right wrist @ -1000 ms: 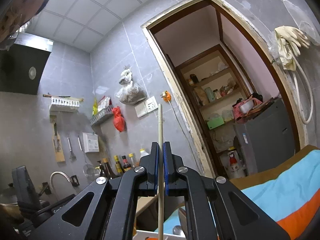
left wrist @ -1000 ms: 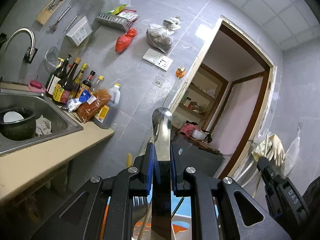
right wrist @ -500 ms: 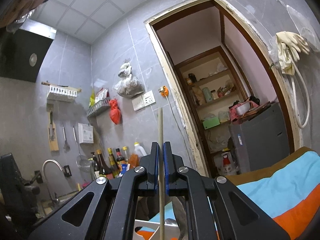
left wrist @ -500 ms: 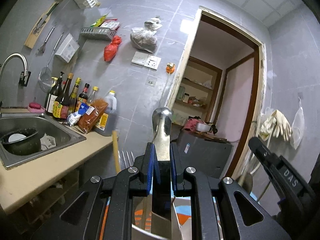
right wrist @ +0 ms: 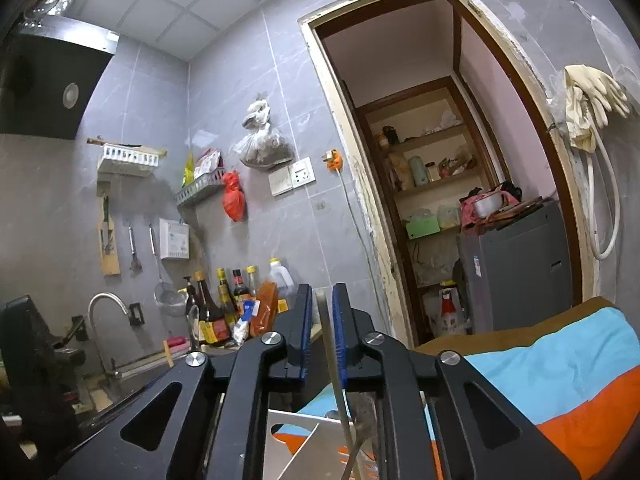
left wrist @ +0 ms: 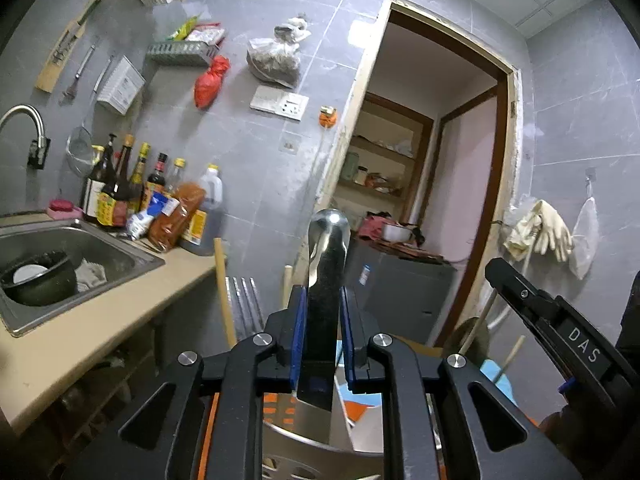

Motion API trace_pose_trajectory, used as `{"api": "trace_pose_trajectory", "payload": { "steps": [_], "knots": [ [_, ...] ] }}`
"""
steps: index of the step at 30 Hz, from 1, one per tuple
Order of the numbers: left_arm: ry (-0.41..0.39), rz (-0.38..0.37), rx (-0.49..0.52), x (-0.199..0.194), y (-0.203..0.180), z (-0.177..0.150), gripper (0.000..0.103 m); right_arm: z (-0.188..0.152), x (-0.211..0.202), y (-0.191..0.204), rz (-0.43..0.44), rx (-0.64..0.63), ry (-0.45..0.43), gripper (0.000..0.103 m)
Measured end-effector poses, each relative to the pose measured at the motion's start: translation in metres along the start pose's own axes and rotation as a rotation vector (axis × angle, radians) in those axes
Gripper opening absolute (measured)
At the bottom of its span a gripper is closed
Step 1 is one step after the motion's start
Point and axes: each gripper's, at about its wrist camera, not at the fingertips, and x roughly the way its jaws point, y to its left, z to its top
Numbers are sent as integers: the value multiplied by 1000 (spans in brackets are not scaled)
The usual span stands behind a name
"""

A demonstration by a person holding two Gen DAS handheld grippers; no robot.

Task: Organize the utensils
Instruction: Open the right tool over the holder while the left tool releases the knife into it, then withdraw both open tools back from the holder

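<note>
Two utensils are going into the metal holder [left wrist: 304,446] at once, one from each of your hands. Your left gripper [left wrist: 323,336] has its blue pads pressed against the flat steel handle [left wrist: 325,280] of what looks like a spoon or ladle; the handle stands upright with its rounded end up, and its lower part dips past the holder's rim. A fork [left wrist: 240,300] and two wooden sticks already stand in the holder just beside it.

Your right gripper [right wrist: 321,334] has its jaws spread a little: the thin chopstick [right wrist: 332,360] stands between the pads with a gap showing on both sides, so nothing is pinching it, and its lower end runs down toward the holder [right wrist: 304,440] below. Judging by that, the chopstick is as good as delivered, while the steel handle is partway down and not yet let go.

Next, you would lower the left gripper until the utensil bottoms out in the holder, then open the pads and lift straight up so the handle does not catch. Draw the right gripper up along the chopstick without nudging it sideways. Mind the two grippers; they are close together over one small holder.
</note>
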Motion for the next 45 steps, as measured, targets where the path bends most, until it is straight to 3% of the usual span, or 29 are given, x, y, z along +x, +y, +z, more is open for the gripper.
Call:
{"api": "trace_pose_trajectory", "payload": {
  "steps": [2, 5, 9, 14, 22, 25, 30, 33, 37, 45],
  "knots": [
    [24, -18, -11, 0, -1, 3, 14, 5, -3, 0, -4, -4, 6, 21],
    [54, -33, -11, -3, -5, 9, 15, 16, -10, 0, -15, -5, 8, 21],
    [89, -55, -3, -9, -13, 16, 29, 30, -21, -3, -37, -1, 20, 26],
    [124, -56, -7, -18, -23, 24, 31, 44, -38, -8, -67, 10, 44, 42],
    [124, -34, -6, -55, -48, 41, 56, 64, -76, -19, -123, 23, 75, 66],
    [140, -28, 6, -71, -60, 47, 68, 72, -96, -22, -152, 29, 90, 77],
    [168, -8, 24, -99, -77, 53, 92, 81, -125, -24, -188, 24, 136, 87],
    [190, 9, 21, -117, -83, 52, 96, 85, -146, -24, -212, 30, 169, 101],
    [209, 32, 13, -142, -91, 49, 99, 86, -173, -20, -233, 17, 200, 103],
    [233, 90, 104, -189, -112, 31, 100, 78, -223, -11, -318, -16, 274, 103]
  ]
}}
